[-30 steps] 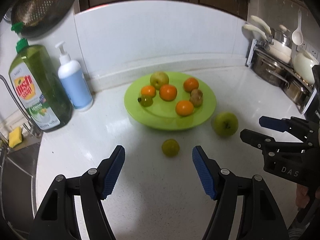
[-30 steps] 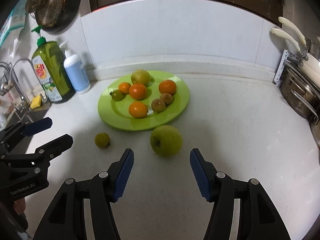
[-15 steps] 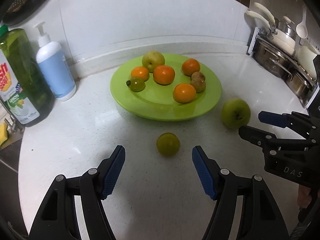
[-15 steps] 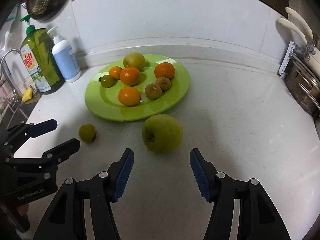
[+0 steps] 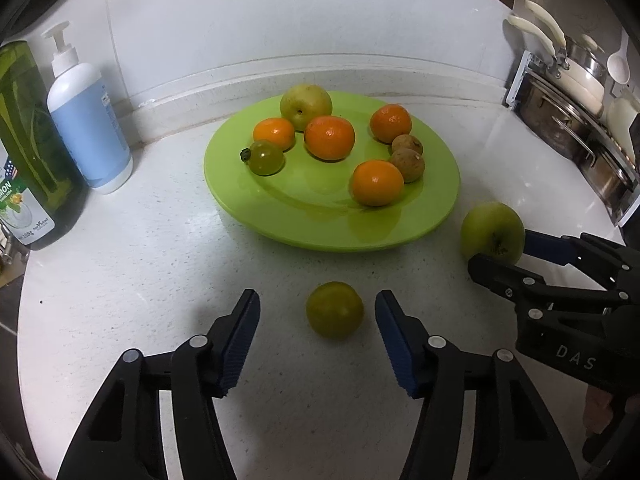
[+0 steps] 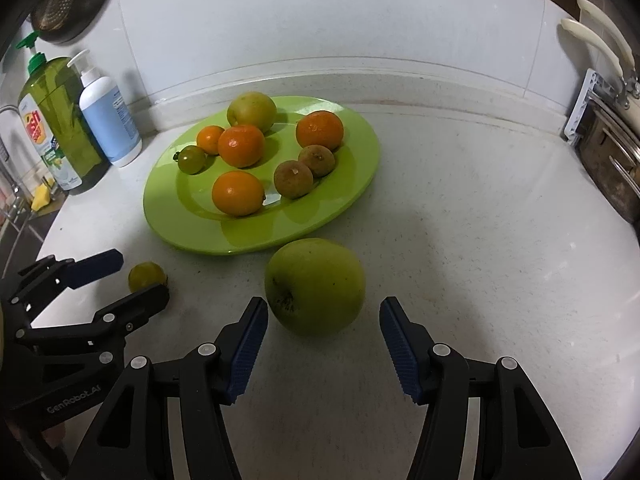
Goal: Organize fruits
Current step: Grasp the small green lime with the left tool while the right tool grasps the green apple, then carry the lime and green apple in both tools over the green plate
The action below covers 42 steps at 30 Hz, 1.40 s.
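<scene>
Two low wrist views facing wall, sharing green plate [image 5: 256, 208]

Green apple [image 6: 315, 286] and small green fruit [image 5: 334, 314] on counter beside fruit-laden plate [image 5: 256, 204]

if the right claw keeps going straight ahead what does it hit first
Most likely the green apple, lying on the counter just ahead of the open right claw, between its fingers. The plate comes only behind it.

Both grippers are black plastic frames with two long fingers. The left gripper [image 5: 318, 338] has ribbed blue pads [image 5: 240, 340] on its fingers, silver screw heads at the joints, and "GenRobot.AI" in pale letters on its side. The right gripper [image 6: 322, 346] has the same blue pads [image 6: 400, 348] and screws, and is marked "DAS". A bit of skin shows behind it.
</scene>
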Each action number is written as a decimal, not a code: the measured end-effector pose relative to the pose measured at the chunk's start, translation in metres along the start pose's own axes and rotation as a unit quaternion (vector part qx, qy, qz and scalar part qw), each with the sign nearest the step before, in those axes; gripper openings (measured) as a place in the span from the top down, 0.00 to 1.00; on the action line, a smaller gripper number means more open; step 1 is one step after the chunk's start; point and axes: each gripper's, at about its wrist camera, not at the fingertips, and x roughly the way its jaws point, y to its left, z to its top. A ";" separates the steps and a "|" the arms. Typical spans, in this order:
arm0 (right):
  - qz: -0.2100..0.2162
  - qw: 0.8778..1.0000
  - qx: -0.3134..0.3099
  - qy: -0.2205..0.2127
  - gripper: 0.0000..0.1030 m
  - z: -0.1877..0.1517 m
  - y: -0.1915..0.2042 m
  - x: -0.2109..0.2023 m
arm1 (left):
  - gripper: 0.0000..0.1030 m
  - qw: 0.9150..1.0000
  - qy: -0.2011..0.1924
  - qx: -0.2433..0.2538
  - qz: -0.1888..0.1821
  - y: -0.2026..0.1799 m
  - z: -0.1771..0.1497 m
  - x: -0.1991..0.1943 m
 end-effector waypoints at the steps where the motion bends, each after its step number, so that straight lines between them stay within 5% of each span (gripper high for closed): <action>1: 0.001 1.000 0.000 0.000 0.43 0.000 0.000 0.001 | 0.47 1.000 0.001 0.000 -0.001 0.000 0.000 0.001; 15: 0.000 1.000 0.002 0.003 0.45 0.002 0.001 0.007 | 0.72 1.000 0.015 -0.004 -0.008 0.001 0.000 0.006; 42: 0.015 1.000 0.002 -0.026 0.51 -0.001 0.007 -0.015 | 0.72 1.000 -0.015 -0.003 -0.015 -0.001 0.002 -0.025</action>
